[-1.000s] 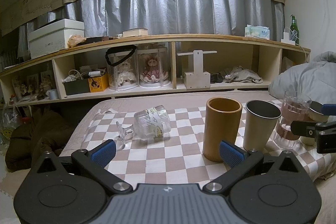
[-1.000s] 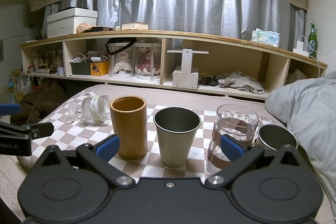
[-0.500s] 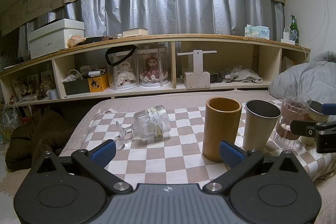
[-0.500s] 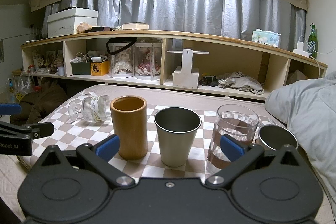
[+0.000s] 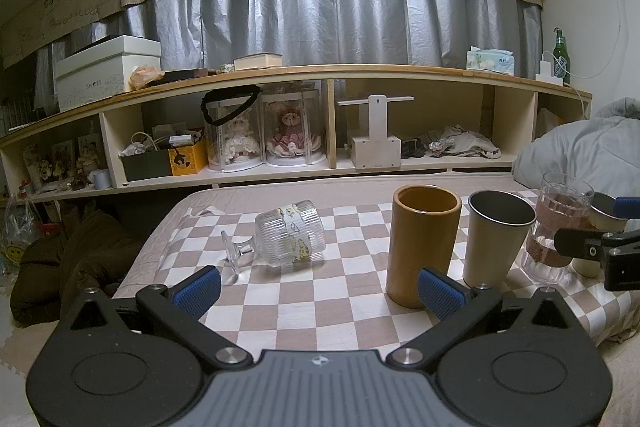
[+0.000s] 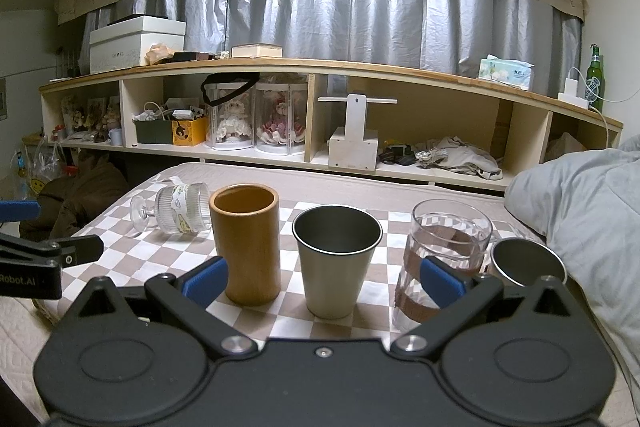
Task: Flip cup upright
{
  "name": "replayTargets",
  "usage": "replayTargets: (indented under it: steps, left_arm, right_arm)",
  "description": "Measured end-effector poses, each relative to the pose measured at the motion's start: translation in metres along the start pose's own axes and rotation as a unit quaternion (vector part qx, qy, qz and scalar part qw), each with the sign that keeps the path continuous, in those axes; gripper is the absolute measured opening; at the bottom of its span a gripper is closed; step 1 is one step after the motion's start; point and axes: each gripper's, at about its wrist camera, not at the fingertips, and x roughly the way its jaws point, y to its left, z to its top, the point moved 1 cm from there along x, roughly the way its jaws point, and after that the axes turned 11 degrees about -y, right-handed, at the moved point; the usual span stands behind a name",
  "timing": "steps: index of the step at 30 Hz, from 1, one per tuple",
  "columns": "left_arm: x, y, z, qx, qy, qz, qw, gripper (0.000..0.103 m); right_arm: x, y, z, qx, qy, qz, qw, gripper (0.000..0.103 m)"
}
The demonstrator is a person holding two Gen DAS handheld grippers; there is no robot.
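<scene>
Nothing visible differs from the frames of half a second and a second ago: both grippers hold the same stations and every cup sits where it sat. Left gripper (image 5: 319, 289) hovers low before the checkered cloth (image 5: 320, 291), its blue-padded fingers (image 5: 197, 289) spread wide apart and clamped on nothing; the right gripper (image 6: 325, 277) does likewise further along the row, fingers (image 6: 443, 281) apart and empty. The task's thing, a ribbed glass goblet (image 5: 288, 239), lies on its side on the cloth at the left end of the row, foot pointing left and mouth toward the other cups, well apart from the left gripper's pads; nothing shows inside it, and a patterned band runs round its bowl. Beside it, upright, stands a tall wooden cup (image 5: 423, 245), its visible upper interior bare, the bottom out of sight. Next comes a steel tumbler (image 6: 337, 261), upright, with no contents visible in what shows of its dark interior. Just past it stands a clear glass (image 6: 442, 259) with a brown band round it; whether it holds liquid cannot be told. A short metal cup (image 6: 528, 263) sits just beside the glass at the right end, near the grey duvet (image 6: 580, 195), with no contents showing. Behind the bed runs a long wooden shelf (image 6: 320, 67).
</scene>
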Motion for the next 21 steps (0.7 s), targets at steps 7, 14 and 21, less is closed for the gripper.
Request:
replayTargets:
  steps: [7, 14, 21]
  left_arm:
    - [0.0000, 0.0004, 0.0001, 0.001, 0.000, -0.001, 1.0000, 0.103]
    - [-0.0001, 0.0007, -0.0008, -0.001, 0.000, 0.001, 1.0000, 0.103]
    - [0.0001, 0.0006, -0.0023, 0.000, 0.001, 0.002, 1.0000, 0.103]
  right_arm:
    - [-0.0002, -0.0002, -0.0001, 0.000, -0.001, 0.000, 1.000, 0.103]
    - [-0.0005, -0.0007, 0.0004, 0.001, 0.000, 0.000, 1.000, 0.103]
    - [-0.0004, -0.0003, 0.0005, 0.001, 0.000, 0.000, 1.000, 0.103]
